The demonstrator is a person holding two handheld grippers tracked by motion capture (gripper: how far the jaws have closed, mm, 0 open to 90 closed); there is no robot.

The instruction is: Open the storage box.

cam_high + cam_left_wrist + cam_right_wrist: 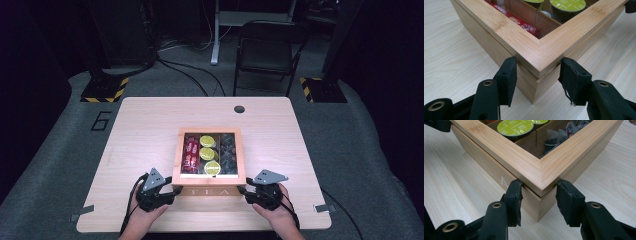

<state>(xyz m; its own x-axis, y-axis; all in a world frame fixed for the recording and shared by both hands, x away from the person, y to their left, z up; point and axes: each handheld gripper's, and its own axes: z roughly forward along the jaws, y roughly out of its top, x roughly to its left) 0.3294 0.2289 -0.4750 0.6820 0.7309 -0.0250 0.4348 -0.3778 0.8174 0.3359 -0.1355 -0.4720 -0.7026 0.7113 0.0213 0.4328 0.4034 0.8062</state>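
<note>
In the high view, a wooden box (208, 159) is sitting near the front middle of the tabletop (145, 130), its glass-windowed lid lying closed. Through the window three compartments are showing: red packets (190, 152) on the left, green-topped capsules (207, 154) in the middle, dark sachets (229, 154) on the right. The left tongs (176, 190) are meeting the box's near left corner, the right tongs (242, 190) its near right corner.

In the left gripper view, the left tongs (537, 72) are straddling a box (499, 37) corner, both pads touching at the lid seam. A red packet (522, 23) and green capsules (567, 4) are lying inside.

In the right gripper view, the right tongs (539, 195) are clamping the other corner of the box (564, 167) just under the lid. A green capsule (515, 127) and dark sachets (556, 137) are showing beneath the glass.
</note>
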